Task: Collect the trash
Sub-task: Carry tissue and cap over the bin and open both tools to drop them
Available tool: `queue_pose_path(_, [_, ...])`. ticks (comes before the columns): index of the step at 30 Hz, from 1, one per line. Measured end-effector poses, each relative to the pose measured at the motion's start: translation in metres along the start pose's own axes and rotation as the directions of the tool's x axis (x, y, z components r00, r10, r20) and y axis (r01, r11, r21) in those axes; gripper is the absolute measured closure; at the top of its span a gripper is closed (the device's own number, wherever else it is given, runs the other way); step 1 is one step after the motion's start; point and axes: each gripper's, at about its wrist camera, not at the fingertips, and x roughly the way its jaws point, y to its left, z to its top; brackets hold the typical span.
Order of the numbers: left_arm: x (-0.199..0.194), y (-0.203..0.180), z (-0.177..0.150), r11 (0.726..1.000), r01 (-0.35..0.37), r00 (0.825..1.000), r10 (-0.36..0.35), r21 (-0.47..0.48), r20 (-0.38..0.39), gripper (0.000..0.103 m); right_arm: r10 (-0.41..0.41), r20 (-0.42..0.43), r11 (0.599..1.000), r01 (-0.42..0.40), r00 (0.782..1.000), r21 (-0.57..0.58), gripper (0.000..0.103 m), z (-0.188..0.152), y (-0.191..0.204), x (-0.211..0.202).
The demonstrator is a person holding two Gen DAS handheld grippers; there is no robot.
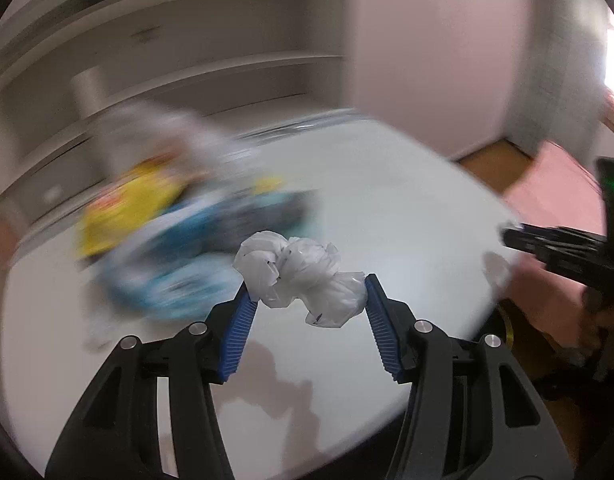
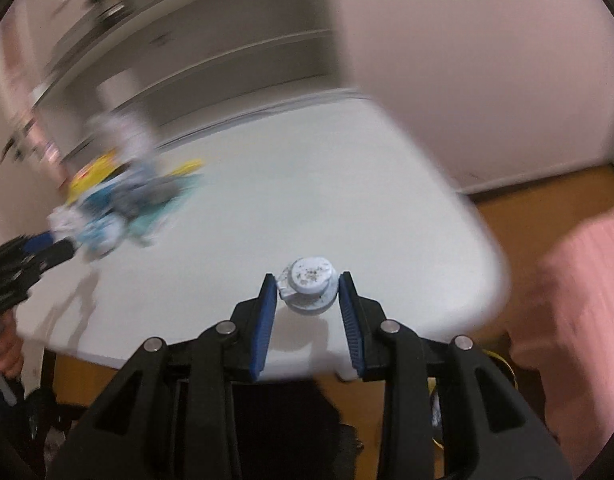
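My left gripper (image 1: pixel 307 282) is shut on a crumpled white plastic bag (image 1: pixel 303 278) and holds it above the white table (image 1: pixel 387 200). My right gripper (image 2: pixel 307 280) is shut on a small round white lid-like piece of trash (image 2: pixel 309 286), speckled with dirt, above the table's near edge (image 2: pixel 347 208). A blurred pile of trash, with yellow and blue wrappers (image 1: pixel 167 232), lies on the table's left part; it also shows in the right wrist view (image 2: pixel 119 200). The right gripper shows at the right edge of the left wrist view (image 1: pixel 555 248); the left gripper shows at the left edge of the right wrist view (image 2: pixel 31 256).
White cabinets (image 1: pixel 187 60) stand behind the table. A pale wall (image 2: pixel 487 60) is at the right, with wooden floor (image 2: pixel 547 216) below it. A pink cloth surface (image 2: pixel 579 300) is at the right. A dark opening (image 2: pixel 287 420) lies under my right gripper.
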Motion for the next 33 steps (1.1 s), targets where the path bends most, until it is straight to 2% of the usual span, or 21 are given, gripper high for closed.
queue_pose_path(3, [0.021,-0.061,0.018,0.988,0.13,0.992,-0.13,0.086,-0.005,0.05,-0.085,-0.008,0.987,0.085,0.996,0.135,0.071,-0.012,-0.064,-0.009])
queue_pose_path(6, [0.046,-0.13,0.028,0.95,0.266,0.964,-0.263,0.165,-0.04,0.049,-0.164,-0.042,0.948,0.169,0.986,0.27,0.071,-0.03,-0.129,-0.017])
queue_pose_path(9, [0.075,-0.198,0.027,0.892,0.398,0.917,-0.384,0.214,-0.107,0.049,-0.223,-0.109,0.881,0.248,0.969,0.403,0.071,-0.058,-0.193,-0.02])
queue_pose_path(11, [0.097,-0.238,0.019,0.845,0.48,0.877,-0.454,0.236,-0.16,0.049,-0.228,-0.15,0.848,0.272,0.962,0.455,0.071,-0.073,-0.22,-0.018])
queue_pose_path(13, [0.129,-0.276,0.005,0.807,0.537,0.841,-0.489,0.244,-0.234,0.049,-0.223,-0.2,0.814,0.295,0.954,0.5,0.071,-0.09,-0.244,-0.011])
queue_pose_path(16, [0.174,-0.314,-0.016,0.785,0.567,0.814,-0.486,0.251,-0.318,0.049,-0.201,-0.275,0.782,0.323,0.94,0.533,0.071,-0.11,-0.268,0.006])
queue_pose_path(21, [0.236,-0.343,-0.043,0.786,0.569,0.793,-0.446,0.243,-0.416,0.049,-0.159,-0.353,0.754,0.345,0.922,0.56,0.071,-0.13,-0.291,0.028])
queue_pose_path(23, [0.249,-0.35,-0.051,0.789,0.566,0.788,-0.432,0.239,-0.439,0.049,-0.136,-0.369,0.745,0.341,0.919,0.574,0.071,-0.135,-0.291,0.035])
queue_pose_path(26, [0.264,-0.355,-0.057,0.787,0.575,0.771,-0.432,0.222,-0.467,0.049,-0.13,-0.374,0.741,0.34,0.918,0.579,0.071,-0.139,-0.295,0.034])
queue_pose_path(33, [0.269,-0.359,-0.061,0.787,0.579,0.765,-0.434,0.213,-0.475,0.048,-0.127,-0.364,0.744,0.331,0.923,0.58,0.071,-0.138,-0.296,0.037])
